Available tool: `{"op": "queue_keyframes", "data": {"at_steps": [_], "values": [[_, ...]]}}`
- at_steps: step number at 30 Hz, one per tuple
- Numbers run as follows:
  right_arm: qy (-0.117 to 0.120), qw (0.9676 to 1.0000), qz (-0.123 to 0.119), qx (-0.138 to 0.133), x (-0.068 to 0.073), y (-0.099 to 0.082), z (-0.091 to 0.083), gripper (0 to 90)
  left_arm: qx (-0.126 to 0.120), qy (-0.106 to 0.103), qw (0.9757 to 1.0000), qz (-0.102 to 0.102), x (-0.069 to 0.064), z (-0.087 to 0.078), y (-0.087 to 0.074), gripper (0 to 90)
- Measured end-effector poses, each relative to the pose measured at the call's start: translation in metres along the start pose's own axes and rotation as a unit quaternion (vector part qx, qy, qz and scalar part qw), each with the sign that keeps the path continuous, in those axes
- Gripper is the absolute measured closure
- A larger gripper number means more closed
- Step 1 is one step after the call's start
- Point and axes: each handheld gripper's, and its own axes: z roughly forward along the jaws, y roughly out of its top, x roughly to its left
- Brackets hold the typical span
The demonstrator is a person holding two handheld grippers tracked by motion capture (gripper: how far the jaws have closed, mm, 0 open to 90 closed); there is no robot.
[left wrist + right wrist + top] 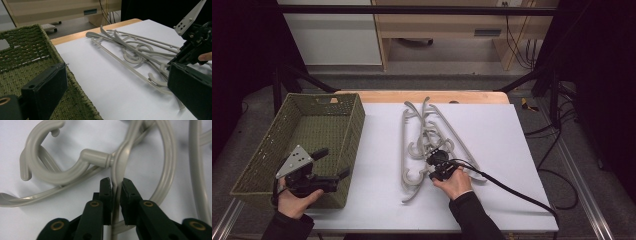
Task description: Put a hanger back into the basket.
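The right gripper (115, 182) has its jaws pressed together on a thin bar of one grey hanger (117, 167), inside the pile of hangers (427, 145) on the white sheet (492, 130). The left gripper (332, 165) is wide apart and empty, over the near right corner of the green basket (259, 150), well apart from the pile.

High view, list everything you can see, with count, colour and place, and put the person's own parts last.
hangers: a tangled pile, count unclear, grey, middle of the white sheet
basket: one, green woven, left end of the table
white sheet: one, covers most of the table
table: one, wood edge at the far side
cabinet: one, light wood, on the floor behind
left gripper: one, black, open, at the basket's near right corner
right gripper: one, black, fingers closed on a hanger bar
hands: two, at the near edge
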Motion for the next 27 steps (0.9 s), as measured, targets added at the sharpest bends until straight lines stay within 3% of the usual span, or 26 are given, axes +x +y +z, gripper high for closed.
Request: {"op": "queue_keyframes", "data": {"at_steps": [10, 17, 20, 27], "values": [[0.03, 0.9994, -0.011, -0.015, -0.006, 0.001, -0.038, 82.8, -0.004, 0.001, 1.0, 0.004, -0.001, -0.003, 0.002, 2.5], [0.059, 0.9963, -0.054, -0.03, -0.016, 0.0, -0.073, 82.8, -0.004, -0.008, 0.9998, 0.02, -0.006, -0.004, 0.005, 2.6], [0.072, 0.9935, -0.084, -0.029, -0.018, -0.001, -0.085, 82.8, 0.002, -0.012, 0.9994, 0.031, -0.01, -0.004, 0.007, 2.6], [0.12, 0.9827, -0.139, -0.026, -0.011, -0.005, -0.1, 82.7, 0.017, -0.034, 0.9974, 0.06, -0.025, 0.002, 0.011, 2.6]]}}
